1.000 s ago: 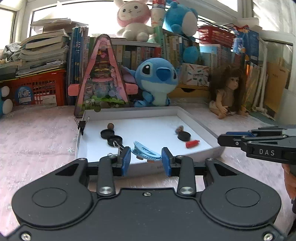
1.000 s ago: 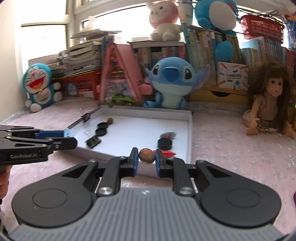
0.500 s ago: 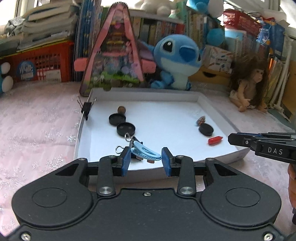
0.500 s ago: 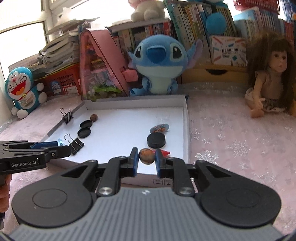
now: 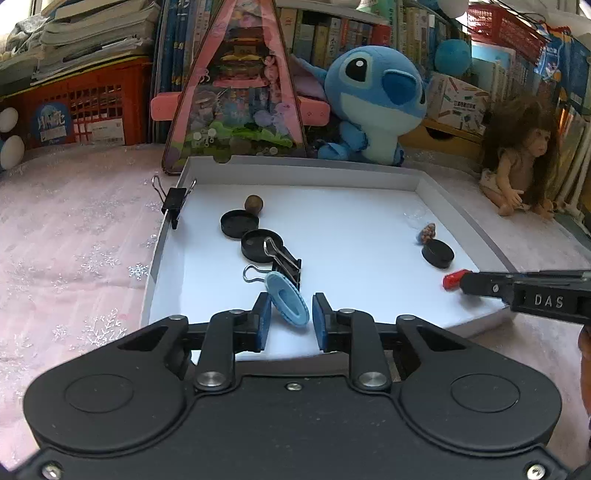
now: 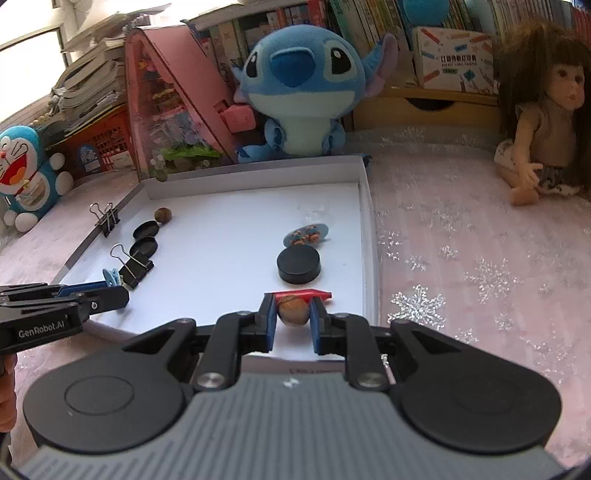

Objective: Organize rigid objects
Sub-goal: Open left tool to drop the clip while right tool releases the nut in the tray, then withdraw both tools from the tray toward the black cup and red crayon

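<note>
While smooth, the white tray (image 5: 424, 181) holds round black discs (image 5: 239, 223).

Pink snowflake-patterned tablecloth (image 6: 461, 258), crowded bookshelf (image 5: 332, 33) behind, bright window (image 6: 29, 48) at left, daylight

tray (image 5: 424, 181): showing white
clip (image 5: 288, 301): showing light blue
binder clip (image 5: 286, 264): showing black
puck (image 6: 298, 264): showing black
nut (image 6: 292, 313): showing brown
table (image 6: 480, 295): showing pink, with white snowflakes
</note>
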Demonstrator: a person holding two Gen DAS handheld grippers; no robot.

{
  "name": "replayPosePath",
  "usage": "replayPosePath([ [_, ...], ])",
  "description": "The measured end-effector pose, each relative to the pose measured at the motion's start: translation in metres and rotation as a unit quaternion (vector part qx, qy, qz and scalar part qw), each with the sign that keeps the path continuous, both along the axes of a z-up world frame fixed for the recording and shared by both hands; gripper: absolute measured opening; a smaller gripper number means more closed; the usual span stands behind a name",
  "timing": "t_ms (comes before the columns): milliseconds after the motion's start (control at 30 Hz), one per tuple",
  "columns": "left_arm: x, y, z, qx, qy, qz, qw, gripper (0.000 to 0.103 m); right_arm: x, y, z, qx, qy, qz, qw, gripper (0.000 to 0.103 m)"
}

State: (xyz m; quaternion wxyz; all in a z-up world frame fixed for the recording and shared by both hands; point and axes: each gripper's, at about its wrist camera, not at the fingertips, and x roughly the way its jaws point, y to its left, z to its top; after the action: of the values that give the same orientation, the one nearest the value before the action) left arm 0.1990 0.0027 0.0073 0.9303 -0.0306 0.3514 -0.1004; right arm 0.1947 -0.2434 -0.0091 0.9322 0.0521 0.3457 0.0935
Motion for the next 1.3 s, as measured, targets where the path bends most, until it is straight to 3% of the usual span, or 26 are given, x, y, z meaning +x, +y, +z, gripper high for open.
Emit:
replayPosePath([
  [333, 0.007, -0.002, -0.004, 0.009, -0.009, 0.006, 0.9999, 0.022, 0.006, 0.001, -0.004, -0.004, -0.003, -0.005, 1.0, 0.023],
  [367, 0.007, -0.002, -0.004, 0.008, -0.009, 0.006, 0.9999, 0.023, 0.006, 0.001, -0.004, -0.003, -0.004, -0.003, 1.0, 0.028],
  [400, 0.006, -0.001, -0.003, 0.007, -0.01, 0.008, 0.9999, 0.024, 0.006, 0.0, -0.004, 0.0, -0.006, -0.002, 1.0, 0.029],
  [467, 0.002, -0.001, -0.001, 0.002, -0.011, 0.008, 0.9999, 0.042, 0.002, -0.002, -0.003, 0.009, -0.011, -0.002, 1.0, 0.049],
  [533, -0.003, 0.0, 0.003, -0.002, -0.018, 0.004, 0.9998, 0.046, -0.002, -0.004, -0.001, 0.018, -0.016, 0.0, 1.0, 0.056],
  [833, -0.033, -0.005, 0.019, 0.005, -0.041, -0.022, 0.9989, 0.065, -0.028, -0.002, 0.011, 0.015, -0.047, 0.017, 0.999, 0.065],
  [1067, -0.06, -0.013, 0.023, 0.022, -0.051, -0.039, 0.9977, 0.074, -0.053, 0.003, 0.015, 0.003, -0.067, 0.031, 0.997, 0.071],
  [1300, -0.09, -0.019, 0.023, 0.029, -0.066, -0.054, 0.9959, 0.075, -0.08, 0.01, 0.018, -0.017, -0.088, 0.048, 0.995, 0.075],
])
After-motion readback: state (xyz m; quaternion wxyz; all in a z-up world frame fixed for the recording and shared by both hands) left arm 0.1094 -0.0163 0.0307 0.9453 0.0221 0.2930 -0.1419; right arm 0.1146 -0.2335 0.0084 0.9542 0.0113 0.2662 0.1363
